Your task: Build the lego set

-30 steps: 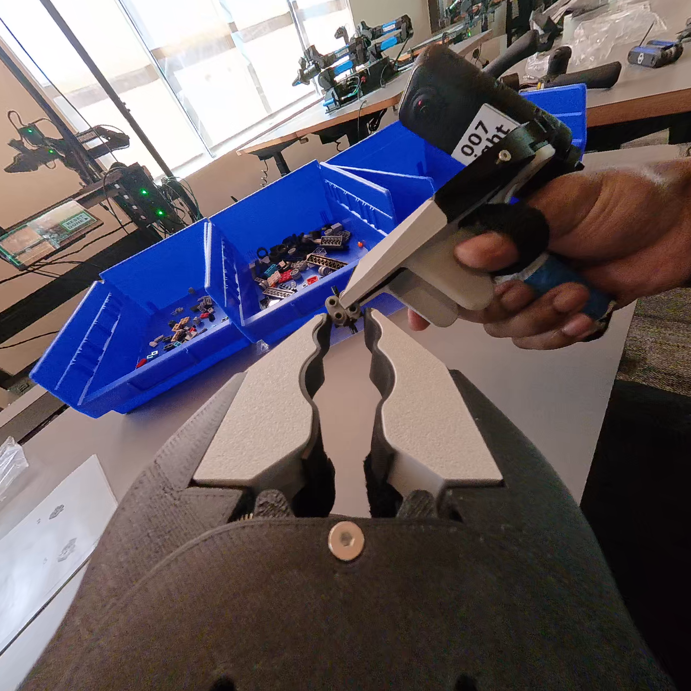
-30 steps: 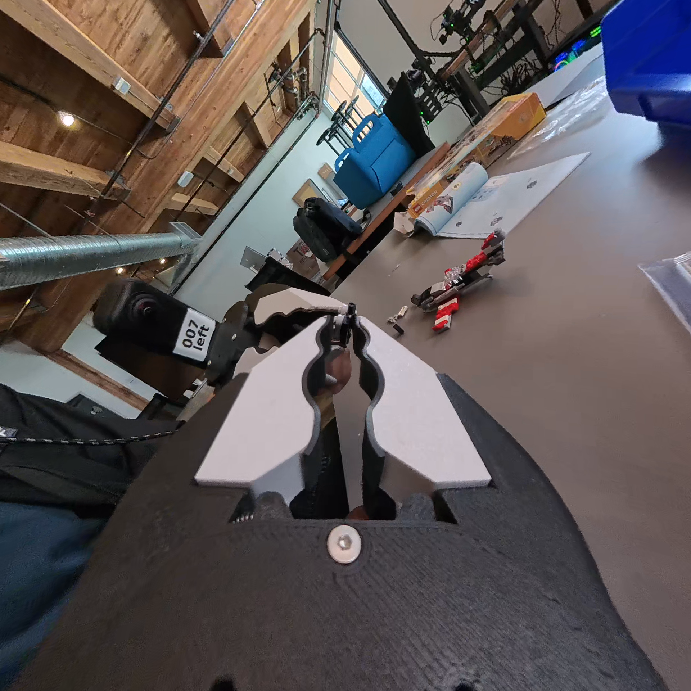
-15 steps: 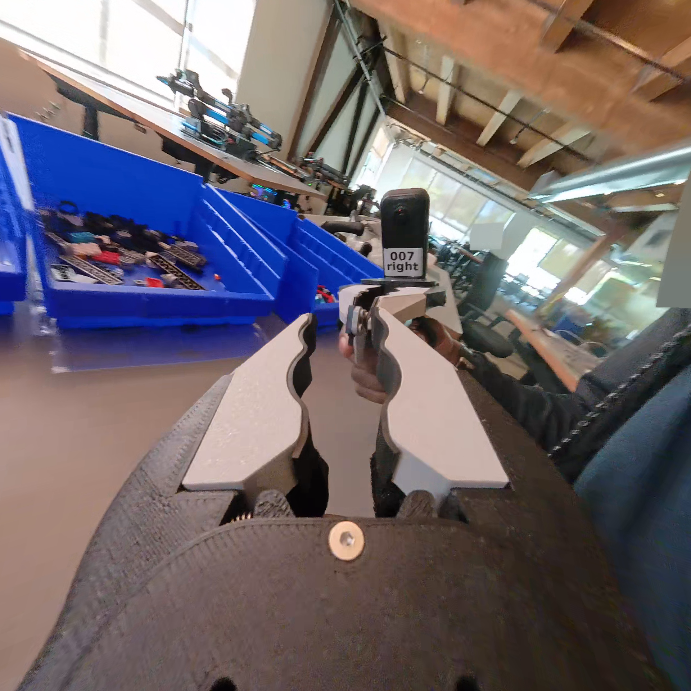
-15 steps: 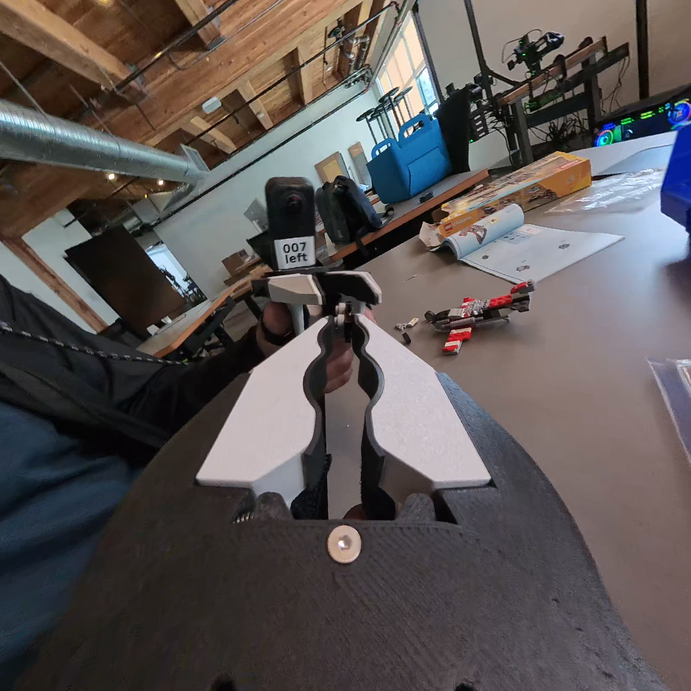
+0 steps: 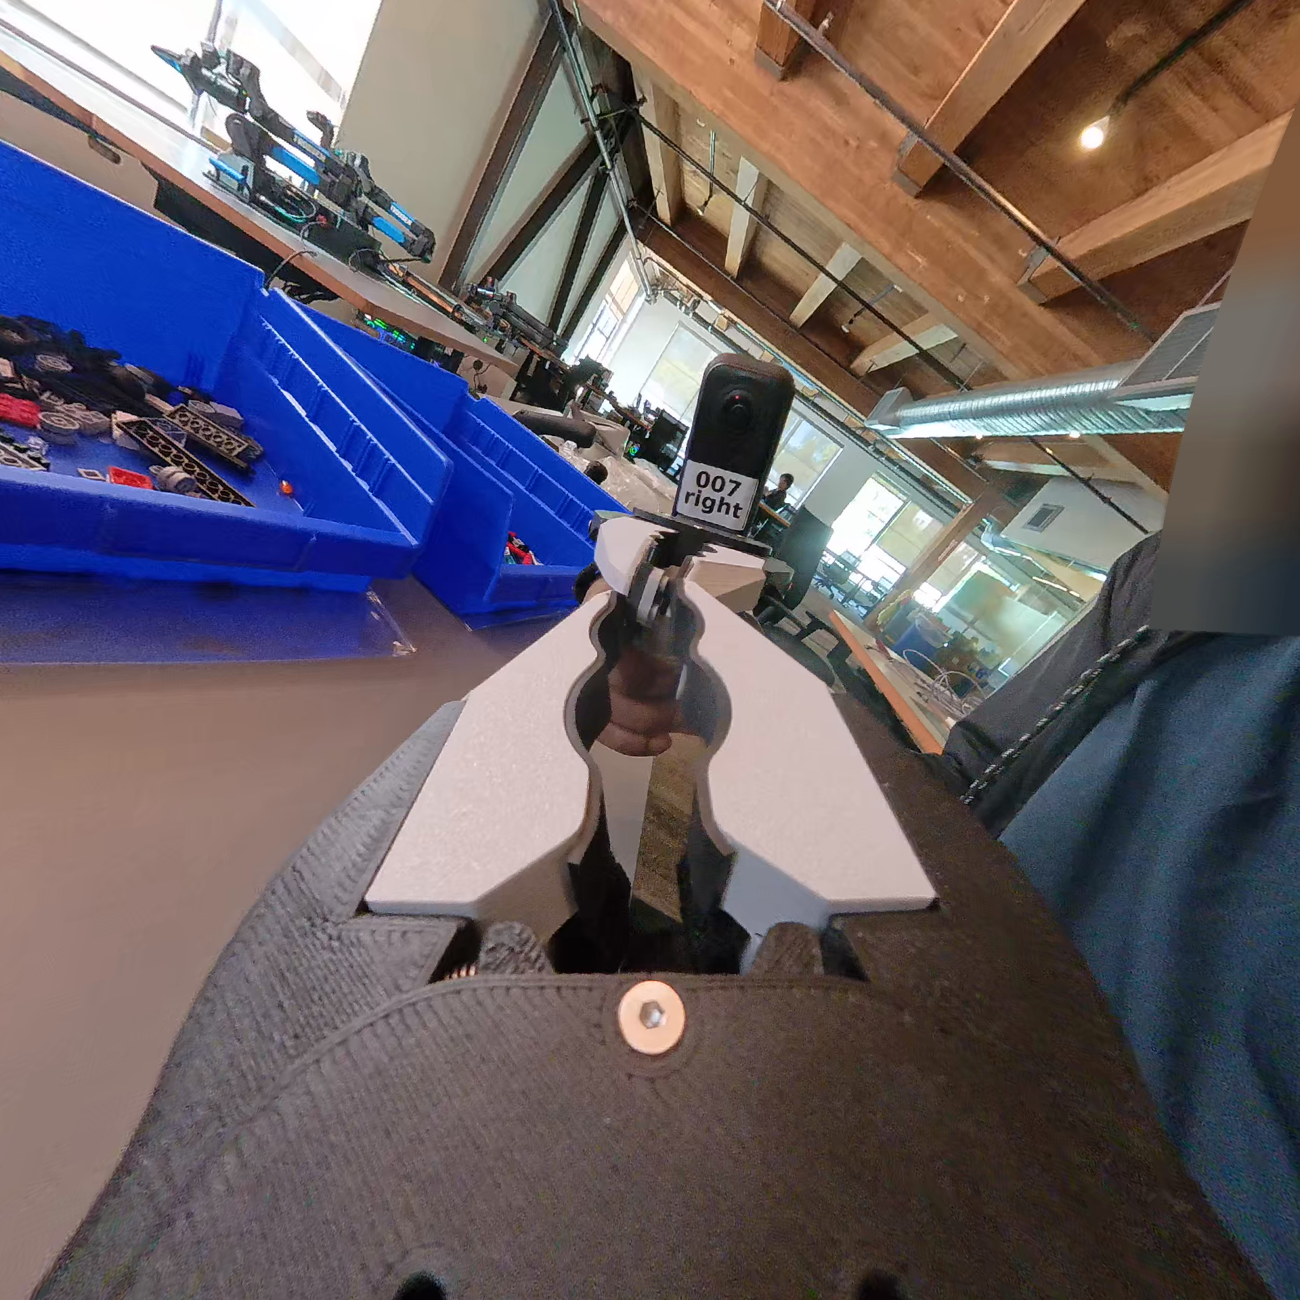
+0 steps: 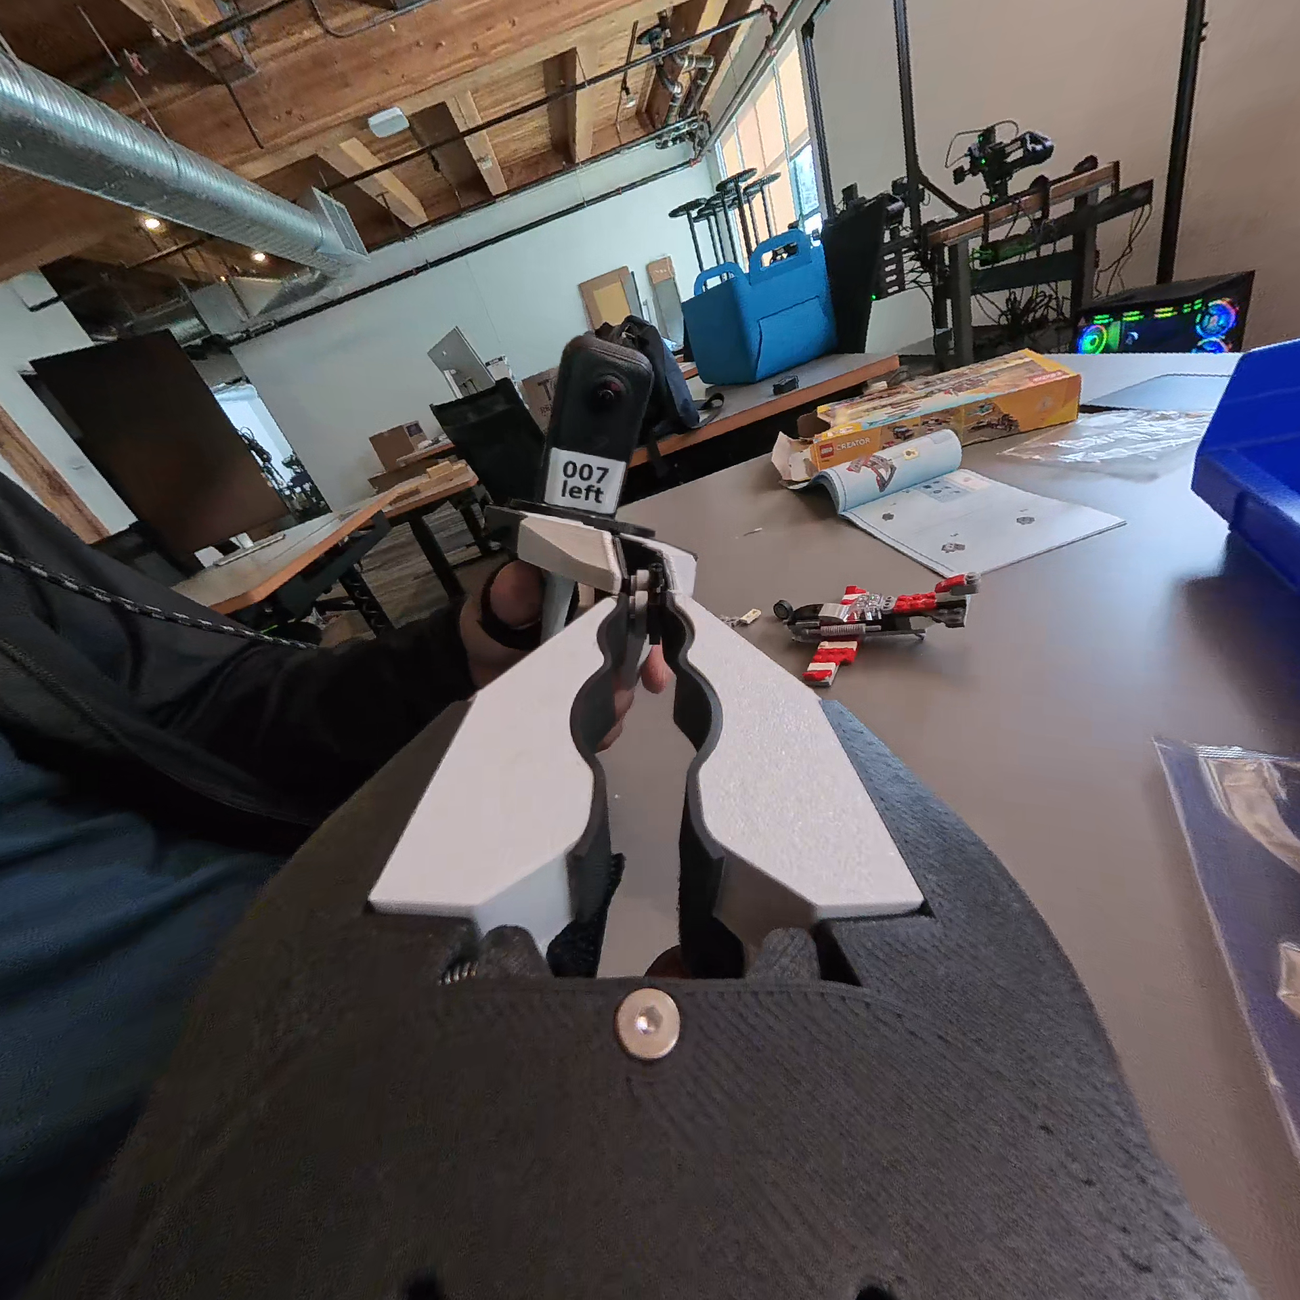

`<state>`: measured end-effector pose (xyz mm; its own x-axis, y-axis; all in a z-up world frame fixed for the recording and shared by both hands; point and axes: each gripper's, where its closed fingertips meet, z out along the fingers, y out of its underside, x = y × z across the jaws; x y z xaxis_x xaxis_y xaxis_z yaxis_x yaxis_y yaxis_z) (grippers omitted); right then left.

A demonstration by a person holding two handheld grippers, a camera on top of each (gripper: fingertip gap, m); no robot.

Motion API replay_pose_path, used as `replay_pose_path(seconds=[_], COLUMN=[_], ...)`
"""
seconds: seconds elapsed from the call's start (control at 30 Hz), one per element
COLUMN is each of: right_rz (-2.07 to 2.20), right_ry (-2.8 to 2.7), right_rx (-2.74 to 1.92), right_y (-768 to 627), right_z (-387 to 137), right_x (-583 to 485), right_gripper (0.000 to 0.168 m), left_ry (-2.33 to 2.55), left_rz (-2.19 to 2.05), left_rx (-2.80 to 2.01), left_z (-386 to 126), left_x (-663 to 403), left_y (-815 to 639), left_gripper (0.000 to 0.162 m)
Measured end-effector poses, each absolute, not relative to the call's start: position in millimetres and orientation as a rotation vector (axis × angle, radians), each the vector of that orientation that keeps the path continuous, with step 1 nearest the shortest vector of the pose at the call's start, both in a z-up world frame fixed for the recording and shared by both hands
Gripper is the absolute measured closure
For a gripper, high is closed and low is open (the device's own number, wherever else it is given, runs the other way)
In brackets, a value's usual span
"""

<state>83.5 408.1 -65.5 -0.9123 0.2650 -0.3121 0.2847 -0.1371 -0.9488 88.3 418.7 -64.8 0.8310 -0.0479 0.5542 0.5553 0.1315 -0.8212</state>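
Note:
My two grippers meet tip to tip above the table. A small grey-and-black lego piece [image 5: 652, 594] sits where the tips meet, and it also shows in the right wrist view [image 6: 644, 589]. My left gripper [image 5: 651, 606] has its jaws drawn in around the piece. My right gripper [image 6: 645, 610] is shut on it from the other side. The right gripper [image 5: 668, 563] faces the left wrist camera, and the left gripper [image 6: 622, 559] faces the right wrist camera. A part-built red, white and black lego model [image 6: 872, 613] lies on the table [image 6: 1020, 703].
Blue bins [image 5: 352, 450] with several loose lego parts stand at the left, and one bin corner [image 6: 1252, 457] shows at the right. An open instruction booklet [image 6: 985, 513], a yellow lego box [image 6: 950, 411], tiny loose parts [image 6: 738, 617] and clear plastic bags [image 6: 1238, 879] lie on the table. Only a small space, under 4 cm, lies between the two pairs of fingers.
Both grippers have swung level and now face each other head-on. My left gripper's jaws have closed in around the small piece that the right gripper was holding.

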Motion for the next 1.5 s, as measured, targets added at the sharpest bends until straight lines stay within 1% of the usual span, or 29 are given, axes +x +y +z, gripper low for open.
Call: replay_pose_path(seconds=[0.2,0.67,1.13,1.5], right_rz=[-2.277,-2.262,-2.227,-2.265], right_ry=[2.07,1.762,1.821,1.459], right_rx=[0.639,0.62,0.742,0.797], right_y=[410,415,418,411], right_z=[-64,-53,-63,-54], right_x=[85,91,78,67], right_gripper=[0.159,0.159,0.16,0.16], left_ry=[-0.447,-0.505,-0.574,-0.65], left_rz=[-0.473,-0.743,-0.645,-0.808], left_rx=[-1.363,-1.209,-1.254,-0.997], left_z=[-64,-55,-66,-57], left_x=[89,96,85,74], left_y=[420,426,427,418], left_gripper=[0.148,0.149,0.148,0.147])
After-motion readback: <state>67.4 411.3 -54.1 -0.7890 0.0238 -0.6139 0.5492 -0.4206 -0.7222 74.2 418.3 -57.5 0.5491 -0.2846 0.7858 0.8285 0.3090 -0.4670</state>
